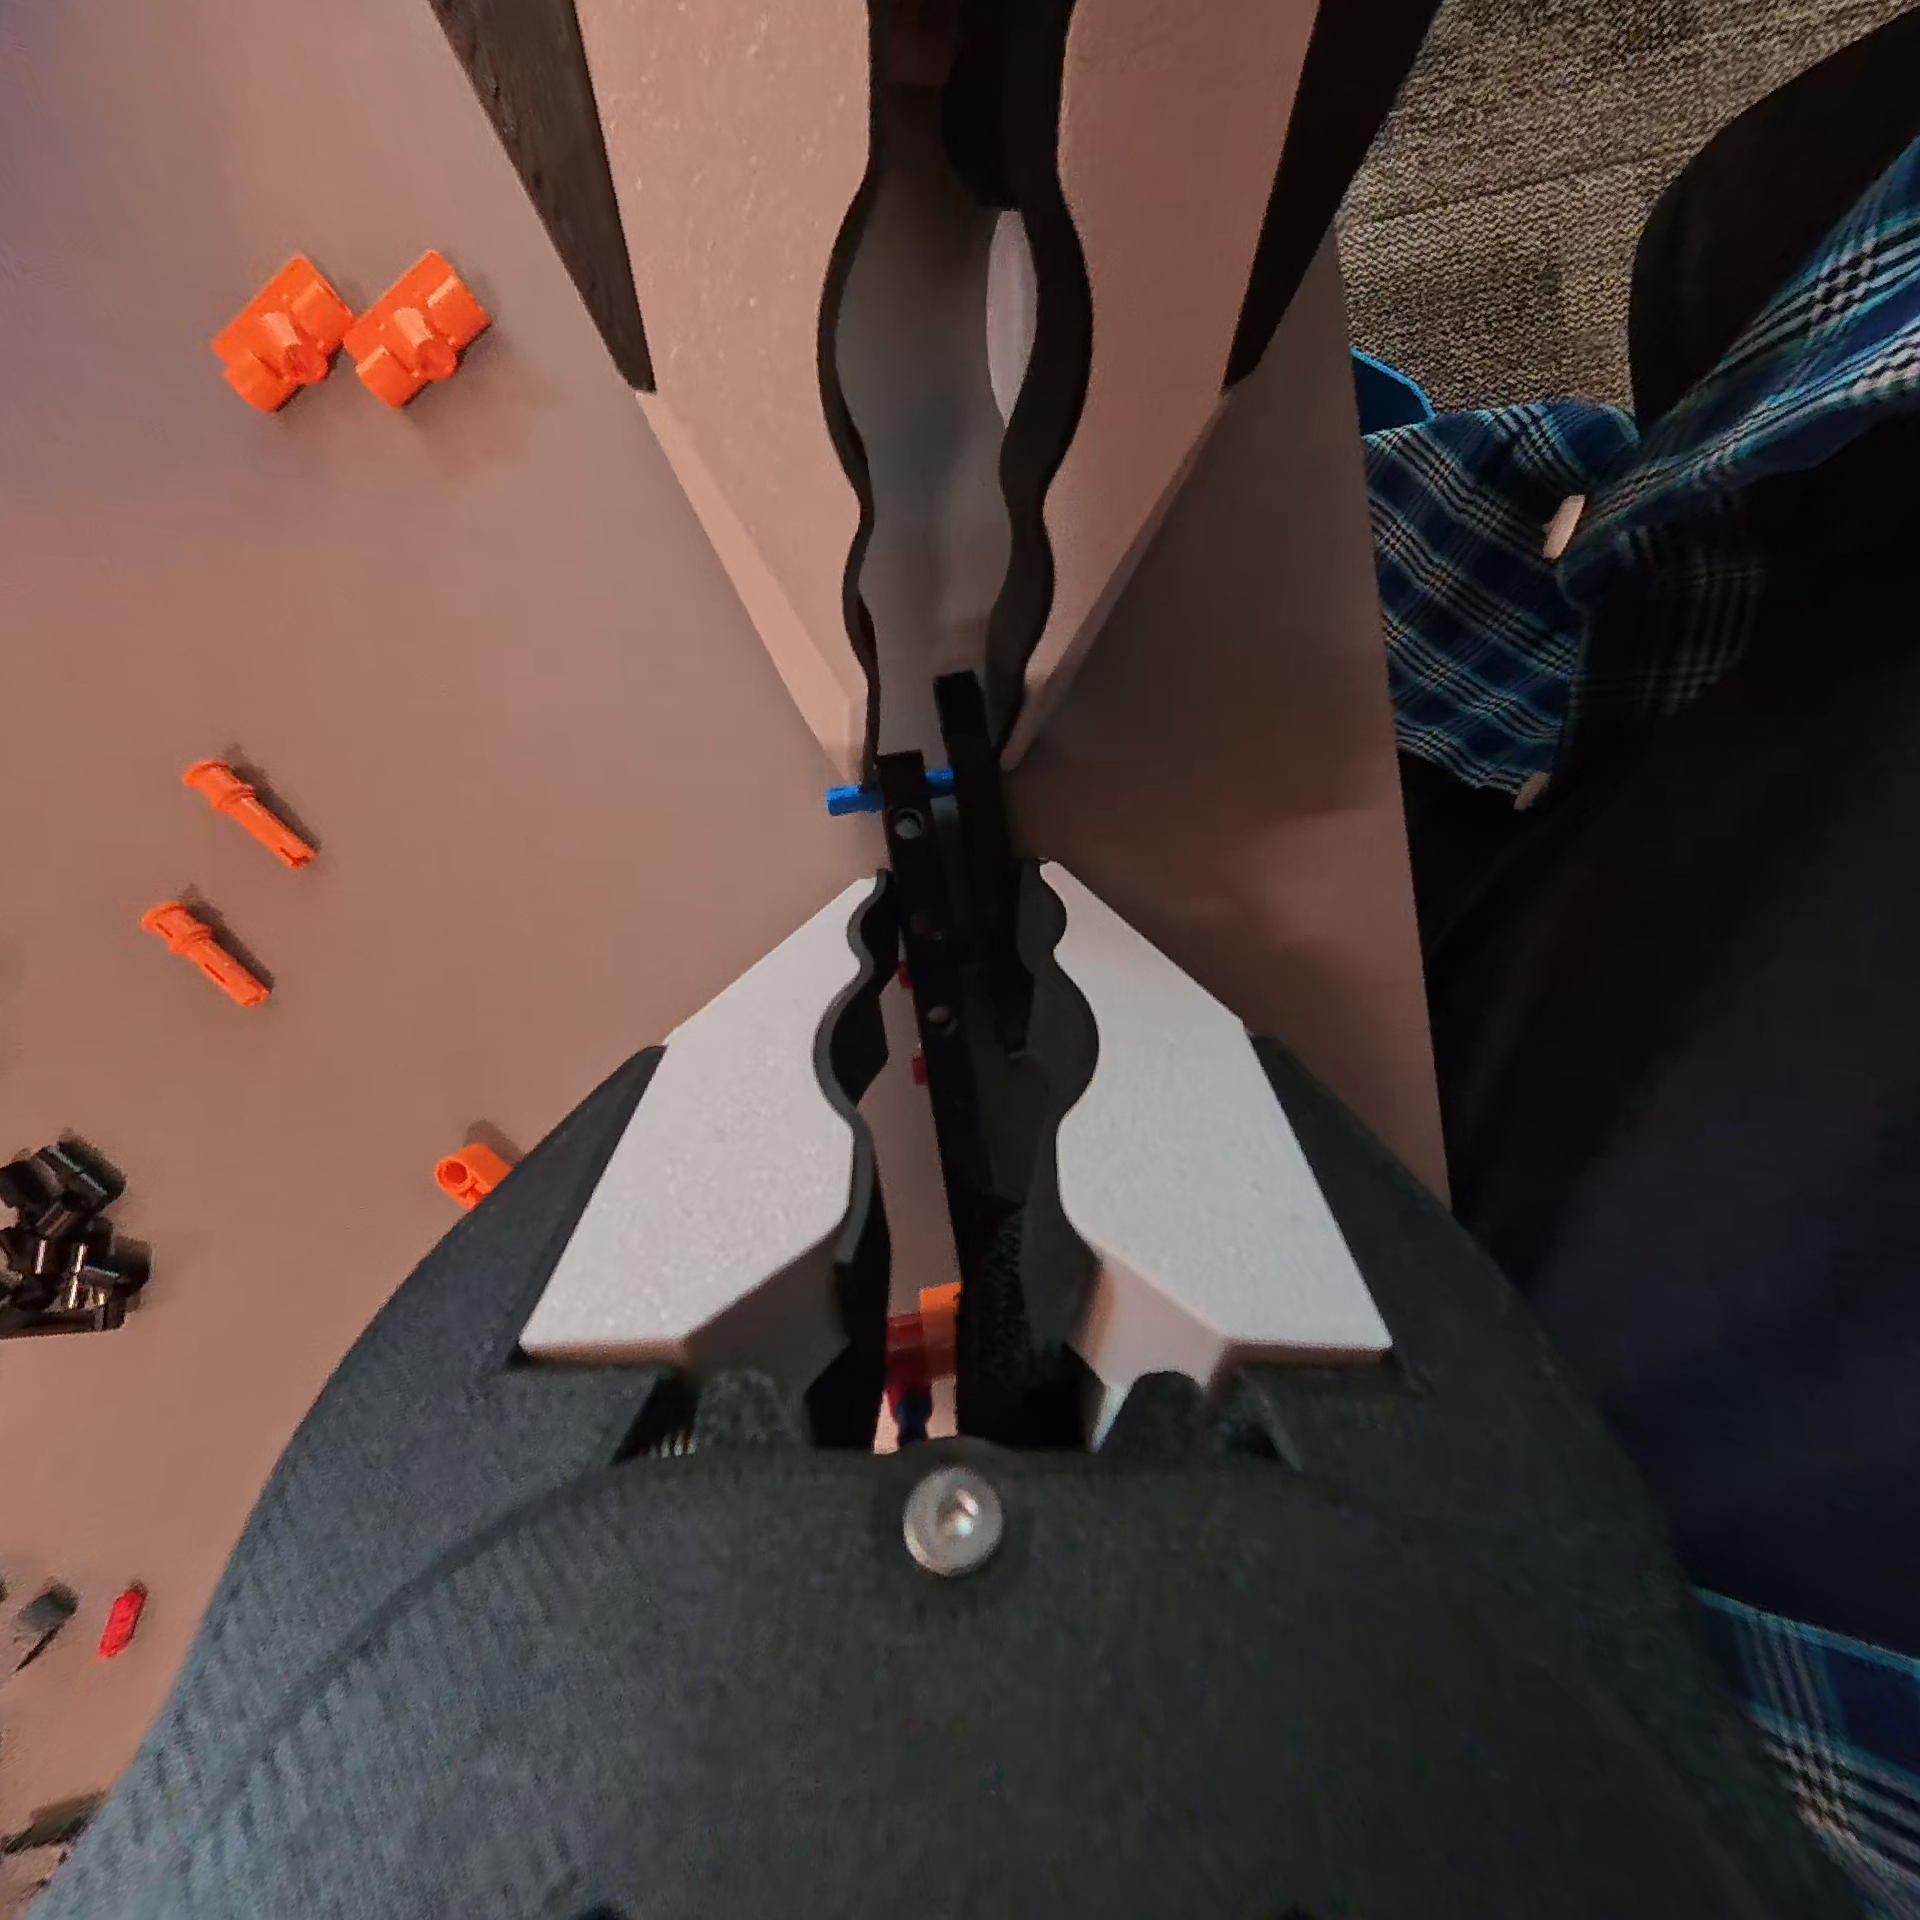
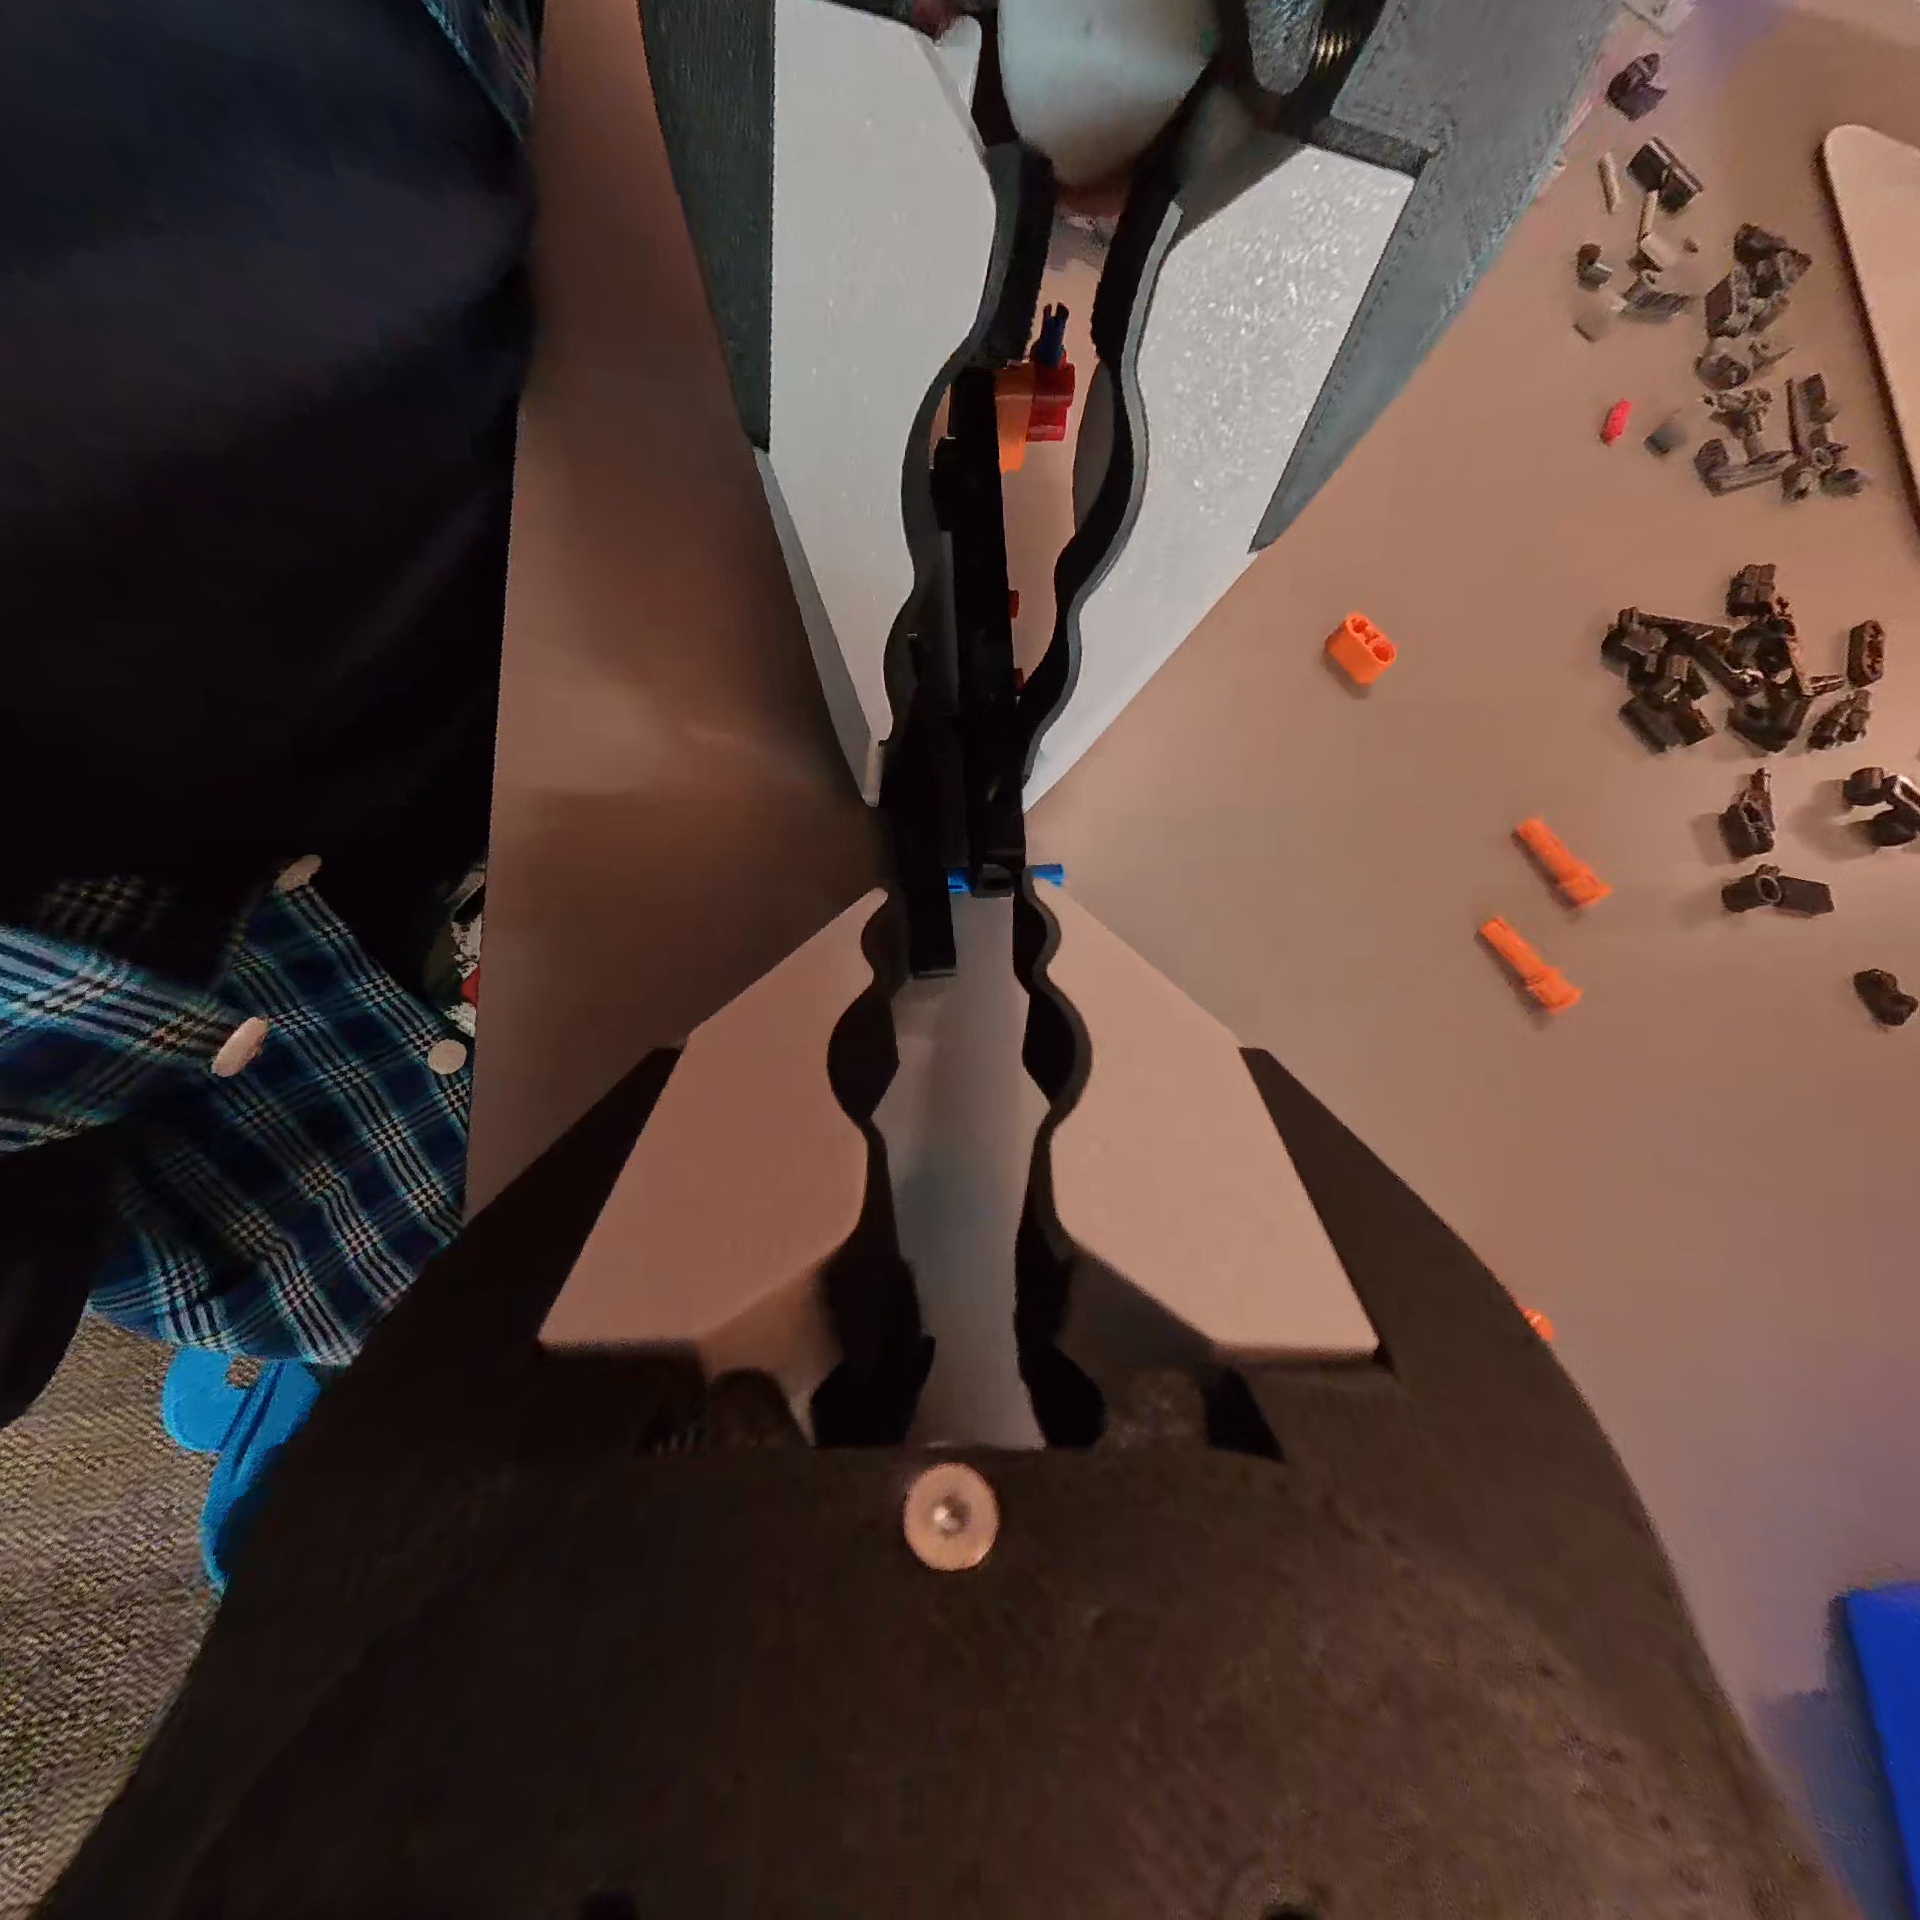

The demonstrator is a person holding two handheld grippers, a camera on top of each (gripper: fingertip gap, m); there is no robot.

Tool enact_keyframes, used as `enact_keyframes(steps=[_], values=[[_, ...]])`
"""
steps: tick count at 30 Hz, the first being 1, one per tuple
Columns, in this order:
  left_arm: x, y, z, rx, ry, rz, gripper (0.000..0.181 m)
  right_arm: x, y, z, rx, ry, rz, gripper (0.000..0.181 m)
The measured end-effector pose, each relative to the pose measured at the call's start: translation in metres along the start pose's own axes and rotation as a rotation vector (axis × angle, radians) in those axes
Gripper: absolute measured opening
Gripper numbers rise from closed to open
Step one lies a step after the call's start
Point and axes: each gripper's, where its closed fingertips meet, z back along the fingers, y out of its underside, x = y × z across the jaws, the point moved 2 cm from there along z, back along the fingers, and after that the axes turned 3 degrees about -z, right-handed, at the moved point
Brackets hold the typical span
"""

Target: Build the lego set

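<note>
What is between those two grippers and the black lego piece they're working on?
Nothing visible. The left gripper is shut on the black beam assembly, and the right gripper meets its far end, beside the blue pin. The loose orange pins lie off aside.

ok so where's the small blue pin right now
The blue pin is pushed through the end of the black beam assembly held between both grippers, sticking out sideways just past the left gripper fingertips, above the table.
</note>
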Motion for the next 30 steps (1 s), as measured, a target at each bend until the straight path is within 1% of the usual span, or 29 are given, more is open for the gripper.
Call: enact_keyframes(steps=[1, 8, 11, 14, 15, 16, 18, 21, 25, 30], values=[[0.000, 0.000, 0.000, -0.004, -0.008, -0.007, 0.020, -0.001, 0.000, -0.001, 0.005, 0.007, 0.012, 0.010], [0.001, 0.000, 0.000, -0.021, -0.020, 0.013, 0.021, -0.002, 0.001, 0.000, -0.007, -0.004, -0.014, 0.011], [0.003, 0.000, 0.001, -0.045, 0.005, 0.061, 0.021, -0.003, 0.001, 0.000, -0.010, 0.008, -0.028, 0.012], [0.005, 0.001, 0.001, -0.056, -0.002, 0.084, 0.022, -0.005, 0.002, 0.001, -0.009, 0.009, -0.046, 0.012], [0.005, 0.001, 0.001, -0.056, -0.001, 0.091, 0.023, -0.005, 0.001, 0.001, -0.018, 0.016, -0.042, 0.015], [0.007, 0.002, 0.002, -0.053, -0.011, 0.100, 0.032, -0.004, 0.000, 0.003, -0.026, 0.019, -0.041, 0.018], [0.010, 0.007, 0.006, -0.033, -0.030, 0.107, 0.039, -0.004, -0.002, 0.005, -0.037, 0.028, -0.044, 0.021], [0.008, 0.007, 0.012, -0.055, -0.012, 0.124, 0.040, -0.004, -0.007, 0.007, -0.042, 0.042, -0.033, 0.024], [0.010, 0.016, 0.018, -0.039, -0.033, 0.159, 0.046, -0.005, -0.008, 0.005, -0.031, 0.035, -0.037, 0.032], [0.004, 0.022, 0.011, -0.014, -0.030, 0.165, 0.042, -0.009, -0.014, 0.000, -0.020, 0.041, -0.018, 0.037]])
